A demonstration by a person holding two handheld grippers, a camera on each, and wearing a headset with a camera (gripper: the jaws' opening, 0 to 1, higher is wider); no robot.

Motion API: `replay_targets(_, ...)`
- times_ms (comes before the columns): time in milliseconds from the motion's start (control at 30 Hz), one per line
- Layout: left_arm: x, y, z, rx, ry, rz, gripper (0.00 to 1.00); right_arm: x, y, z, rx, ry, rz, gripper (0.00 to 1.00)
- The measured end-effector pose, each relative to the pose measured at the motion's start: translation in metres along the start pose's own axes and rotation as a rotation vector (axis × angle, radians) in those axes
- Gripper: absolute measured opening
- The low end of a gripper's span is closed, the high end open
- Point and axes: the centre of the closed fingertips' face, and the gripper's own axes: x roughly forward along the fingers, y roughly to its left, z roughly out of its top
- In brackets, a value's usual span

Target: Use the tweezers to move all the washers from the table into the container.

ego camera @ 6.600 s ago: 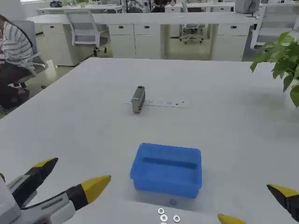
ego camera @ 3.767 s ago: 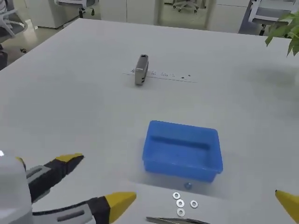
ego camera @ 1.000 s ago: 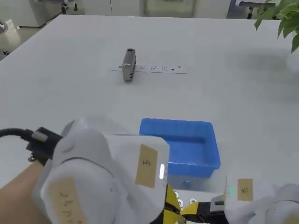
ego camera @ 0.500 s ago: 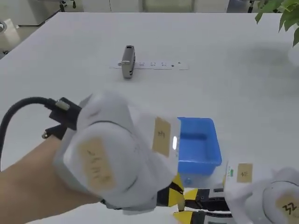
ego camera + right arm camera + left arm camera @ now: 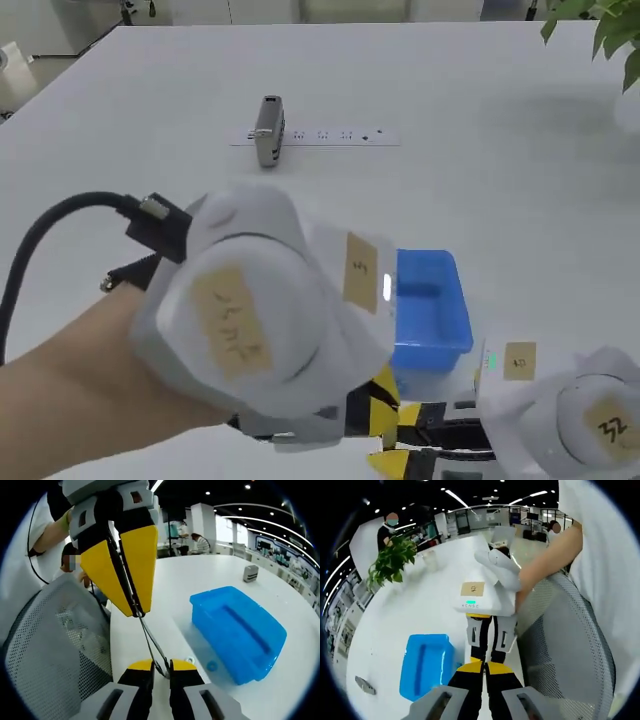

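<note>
Head view: left gripper [image 5: 378, 402] and right gripper [image 5: 400, 438] meet tip to tip, just beside blue container [image 5: 435, 310]. Left gripper view: own jaws pressed together. Right gripper view: both grippers clamp tweezers [image 5: 149, 632], one at each end; washer [image 5: 189, 659] on table [image 5: 165, 595] just beside right tips, near blue container.

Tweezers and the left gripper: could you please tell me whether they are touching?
Touching. The right gripper view shows the left gripper with its yellow jaws pinched shut on the upper end of the tweezers, with no gap between them.
</note>
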Motion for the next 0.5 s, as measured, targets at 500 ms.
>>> replay_targets(500,0.007,0.001,-0.006,-0.026,-0.029,-0.050,0.00,-0.003,0.009,0.020,-0.165,-0.008,0.030,0.04)
